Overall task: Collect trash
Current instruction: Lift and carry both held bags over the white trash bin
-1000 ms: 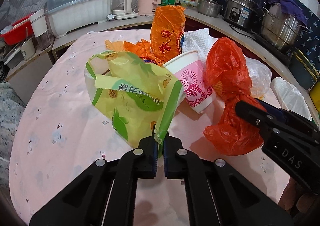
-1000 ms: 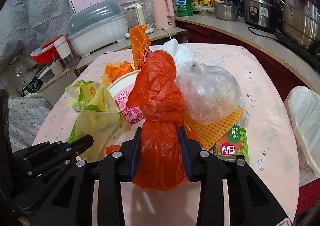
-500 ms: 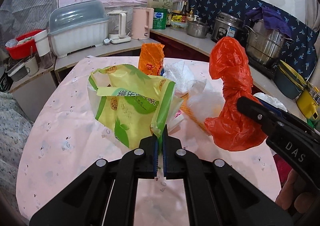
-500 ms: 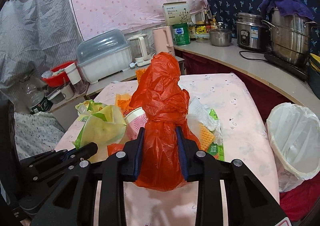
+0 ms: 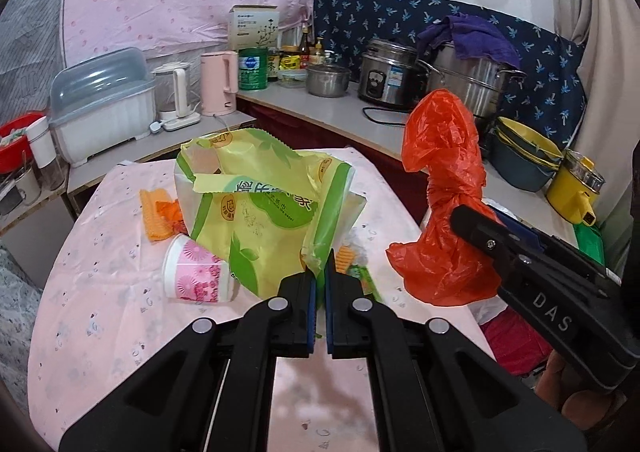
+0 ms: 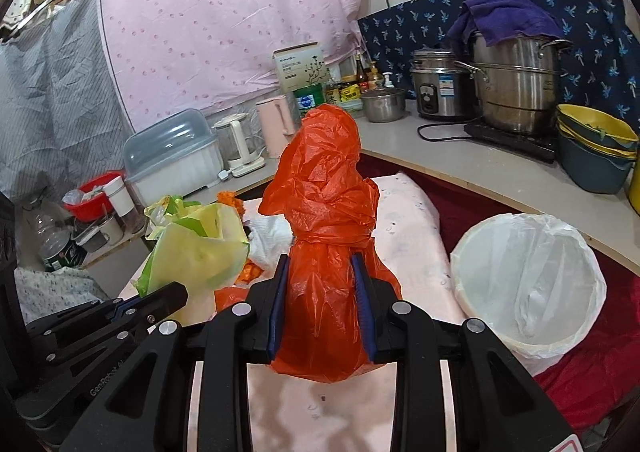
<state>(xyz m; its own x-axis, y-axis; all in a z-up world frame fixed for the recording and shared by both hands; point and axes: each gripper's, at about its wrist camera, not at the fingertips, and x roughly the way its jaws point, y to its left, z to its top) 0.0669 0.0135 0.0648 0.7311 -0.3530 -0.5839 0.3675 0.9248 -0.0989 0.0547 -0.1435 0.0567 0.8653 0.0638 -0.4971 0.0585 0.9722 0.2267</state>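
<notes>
Mid-task, two pieces in hand, none yet binned. Left gripper [image 5: 320,284] pinched fully closed on a corner of the yellow-green bag [image 5: 260,208], lifted clear above the counter [image 5: 100,312]. Right gripper [image 6: 322,292] partly closed around the knotted orange bag [image 6: 324,220], pads pressing its sides, bag upright between them. Lined trash bin [image 6: 528,276] at 3 o'clock of the orange bag, beside the counter edge, mouth open; contents hard to judge through the white liner. Left on the counter: pink paper cup [image 5: 196,274] lying on its side at 8 o'clock of the yellow-green bag, orange wrapper [image 5: 160,216] at 9 o'clock, white tissue [image 6: 270,238] between the two bags. Judged remaining: carrying both held bags over the bin, release, then collection of cup, wrapper, tissue and the small scraps beneath.
</notes>
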